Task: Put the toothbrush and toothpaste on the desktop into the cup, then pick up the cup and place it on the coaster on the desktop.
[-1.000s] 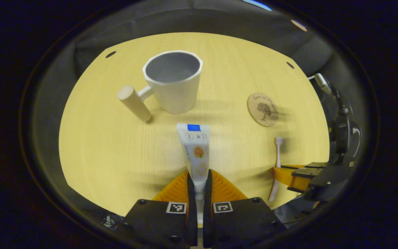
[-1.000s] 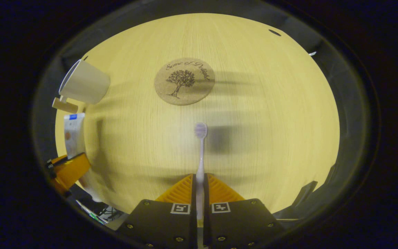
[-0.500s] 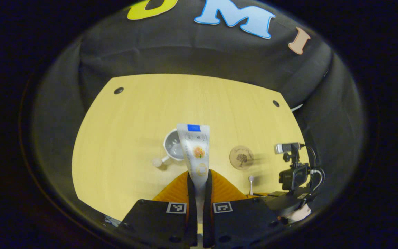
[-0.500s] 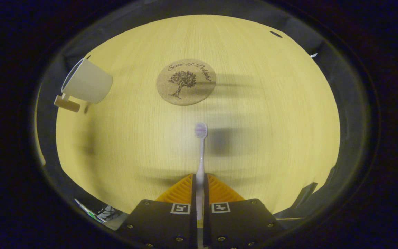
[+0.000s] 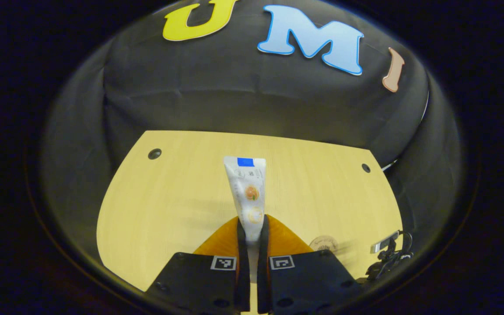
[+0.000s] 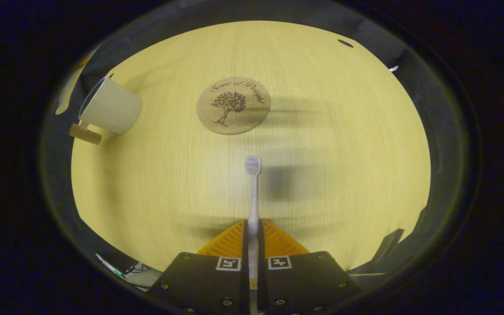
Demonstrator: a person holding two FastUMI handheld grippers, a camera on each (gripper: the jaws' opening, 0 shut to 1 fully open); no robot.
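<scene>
There is one toothpaste tube, at the centre of the left gripper view, and one toothbrush, at the centre of the right gripper view. There is one cup, at 10 o'clock in the right gripper view, with one wooden handle. There is one coaster, at 12 o'clock in that view and at 5 o'clock in the left gripper view. There is one desktop, and two round holes in it, at 10 o'clock and 2 o'clock in the left gripper view. One small camera on a stand sits at 4 o'clock there.
</scene>
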